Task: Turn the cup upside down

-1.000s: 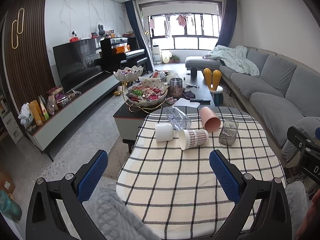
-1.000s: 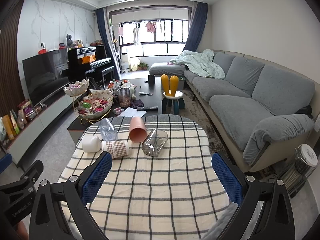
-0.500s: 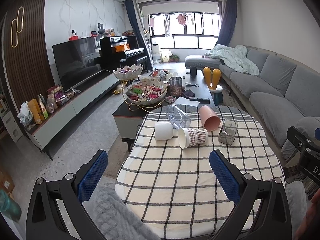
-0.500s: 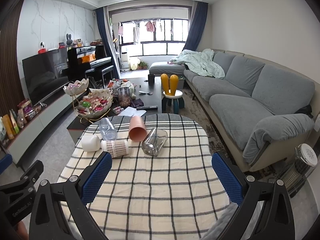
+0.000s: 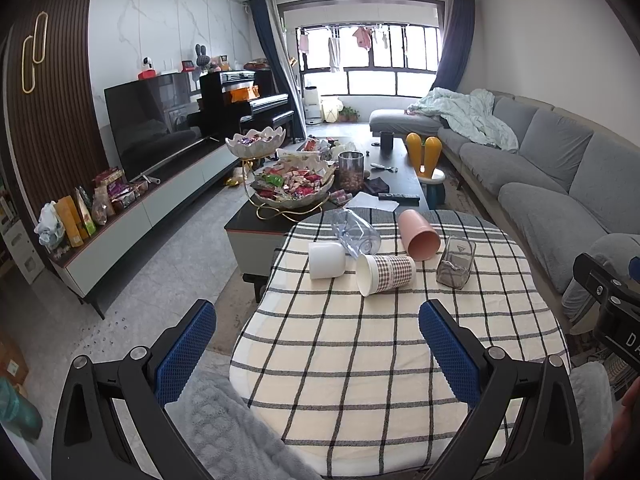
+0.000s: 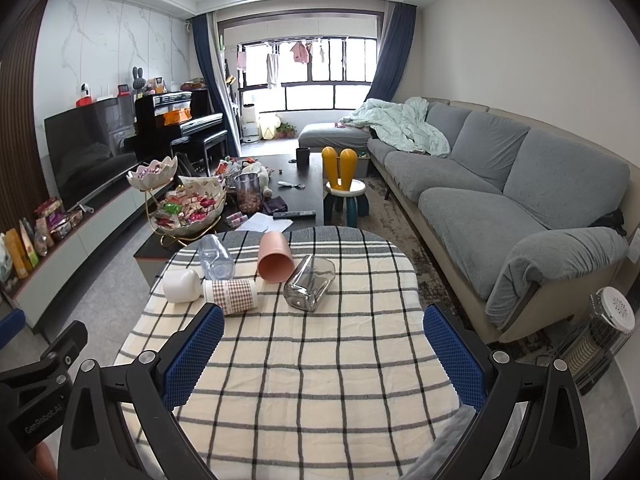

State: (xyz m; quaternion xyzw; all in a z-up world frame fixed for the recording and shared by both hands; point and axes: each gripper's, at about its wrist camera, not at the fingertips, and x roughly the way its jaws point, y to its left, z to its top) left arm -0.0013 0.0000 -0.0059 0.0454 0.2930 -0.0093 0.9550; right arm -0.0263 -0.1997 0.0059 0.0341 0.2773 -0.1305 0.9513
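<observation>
1. Little has moved since the earlier frames: in the left wrist view the counter (image 5: 400,360) sits slightly lower and closer, and the cups lie where they did.
2. Left wrist view: the left tongs (image 5: 318,350) are spread wide with nothing between the blue pads (image 5: 186,350), held above the counter's near edge. Five cups lie on their sides toward the far end: a white cup (image 5: 326,260), a clear plastic cup (image 5: 357,232) just behind it, a plaid paper cup (image 5: 386,274) with its mouth facing the camera, a pink cup (image 5: 418,234) and a square glass cup (image 5: 456,260) on the right.
3. Right wrist view: the right tongs (image 6: 324,354) are likewise wide apart and empty, well short of the cups. The plaid paper cup (image 6: 230,294) lies just past the left pad (image 6: 194,356), touching the white cup (image 6: 182,286). The pink cup (image 6: 275,258) lies beside the square glass cup (image 6: 310,282). A grey sofa (image 6: 500,200) runs along the right.
</observation>
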